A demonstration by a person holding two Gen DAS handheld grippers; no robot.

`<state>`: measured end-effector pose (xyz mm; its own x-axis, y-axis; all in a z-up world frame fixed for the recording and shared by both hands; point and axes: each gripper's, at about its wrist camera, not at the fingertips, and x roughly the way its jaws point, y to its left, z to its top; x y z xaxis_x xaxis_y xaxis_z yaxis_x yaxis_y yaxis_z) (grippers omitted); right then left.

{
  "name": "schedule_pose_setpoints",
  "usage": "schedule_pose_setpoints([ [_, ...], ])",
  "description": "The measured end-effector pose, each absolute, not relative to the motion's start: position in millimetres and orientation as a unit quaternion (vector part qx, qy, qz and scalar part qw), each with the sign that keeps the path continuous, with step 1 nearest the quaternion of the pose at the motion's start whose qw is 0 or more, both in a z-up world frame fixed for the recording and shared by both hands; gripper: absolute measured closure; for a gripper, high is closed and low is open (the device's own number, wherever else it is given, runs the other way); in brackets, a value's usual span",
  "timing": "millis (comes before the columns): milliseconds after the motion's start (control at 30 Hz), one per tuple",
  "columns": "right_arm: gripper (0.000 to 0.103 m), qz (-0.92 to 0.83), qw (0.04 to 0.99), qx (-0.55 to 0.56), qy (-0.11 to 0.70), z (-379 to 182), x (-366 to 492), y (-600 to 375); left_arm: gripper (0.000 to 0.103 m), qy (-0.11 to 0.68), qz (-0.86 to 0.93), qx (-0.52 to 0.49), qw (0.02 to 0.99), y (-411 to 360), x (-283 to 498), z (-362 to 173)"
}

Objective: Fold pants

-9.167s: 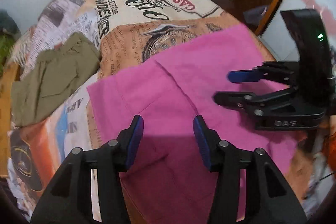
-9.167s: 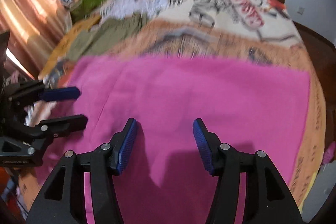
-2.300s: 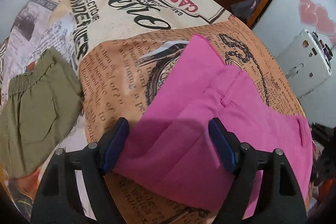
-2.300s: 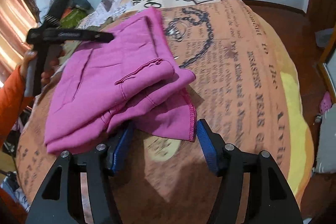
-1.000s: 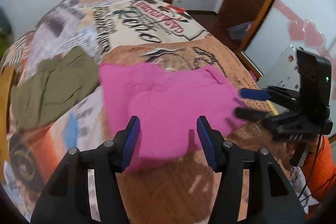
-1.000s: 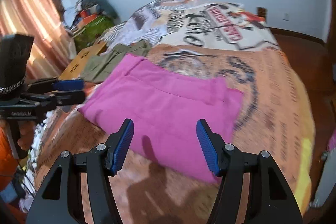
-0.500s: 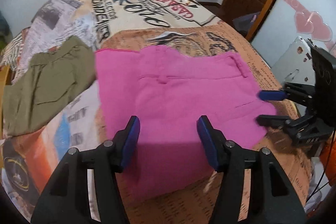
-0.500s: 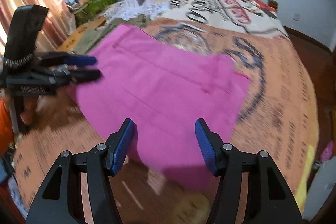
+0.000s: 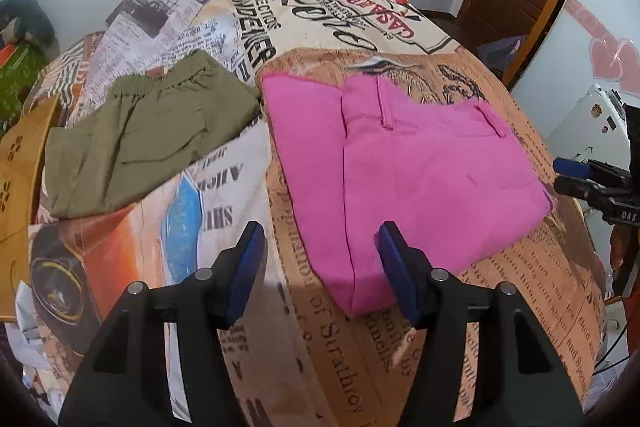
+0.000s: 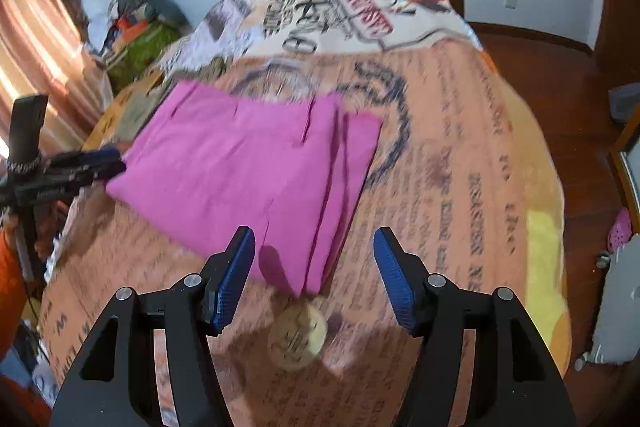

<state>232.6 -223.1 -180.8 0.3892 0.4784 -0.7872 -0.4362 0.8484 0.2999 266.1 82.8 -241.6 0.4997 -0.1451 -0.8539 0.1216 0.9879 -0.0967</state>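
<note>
both claws empty: left claw (image 9: 318, 259) and right claw (image 10: 314, 267) spread wide, above the bed (image 9: 400, 367). pink pants (image 9: 404, 163) lie folded on it, beside olive shorts (image 9: 144, 135). risk imo: layers offset at near edge, any nudge or regrip there slides them apart, fold's gone.

folded pink pants (image 9: 404, 163) on bedspread (image 9: 500, 307), olive shorts (image 9: 148, 131) beside

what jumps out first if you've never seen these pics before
The bright pink pants, folded into a flat block, lie in the middle of the newspaper-print bedspread. Just to their left lies a pair of olive green pants, also folded. Both the left gripper and the right gripper hover open over the pink pants' near edge, holding nothing.
</note>
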Motion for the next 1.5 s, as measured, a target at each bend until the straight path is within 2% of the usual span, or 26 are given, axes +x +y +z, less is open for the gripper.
schedule_pose_setpoints([
  [500, 0.046, 0.29, 0.807, 0.057, 0.512, -220.7, 278.6, -203.3, 0.043, 0.521, -0.095, -0.06, 0.846, 70.6, 318.1, -269.5],
  [567, 0.056, 0.292, 0.806, 0.061, 0.511, -222.5, 283.0, -202.2, 0.045, 0.517, -0.095, -0.058, 0.848, 68.6, 319.8, -270.3],
  [633, 0.063, 0.294, 0.803, 0.073, 0.512, -224.4, 288.2, -202.1, 0.056, 0.516, -0.104, -0.061, 0.848, 66.7, 322.0, -270.9],
  [667, 0.067, 0.294, 0.804, 0.075, 0.512, -224.3, 289.5, -202.4, 0.067, 0.517, -0.111, -0.064, 0.846, 65.1, 323.3, -270.9],
  [700, 0.071, 0.294, 0.805, 0.076, 0.511, -223.8, 290.5, -202.5, 0.073, 0.517, -0.115, -0.066, 0.846, 63.2, 324.1, -270.1],
  [767, 0.079, 0.293, 0.807, 0.078, 0.508, -221.9, 291.1, -203.1, 0.081, 0.515, -0.113, -0.059, 0.848, 58.1, 324.9, -267.9],
  [867, 0.089, 0.287, 0.817, 0.075, 0.495, -212.9, 288.4, -204.6, 0.087, 0.506, -0.103, -0.034, 0.856, 49.7, 323.5, -261.8],
  [1233, 0.092, 0.308, 0.853, 0.037, 0.419, -138.5, 268.0, -185.6, 0.091, 0.453, -0.085, -0.032, 0.887, 64.3, 290.1, -204.0],
  [1500, 0.092, 0.342, 0.866, 0.019, 0.363, -83.8, 261.1, -138.6, 0.091, 0.405, -0.047, -0.038, 0.912, 114.3, 266.6, -148.5],
])
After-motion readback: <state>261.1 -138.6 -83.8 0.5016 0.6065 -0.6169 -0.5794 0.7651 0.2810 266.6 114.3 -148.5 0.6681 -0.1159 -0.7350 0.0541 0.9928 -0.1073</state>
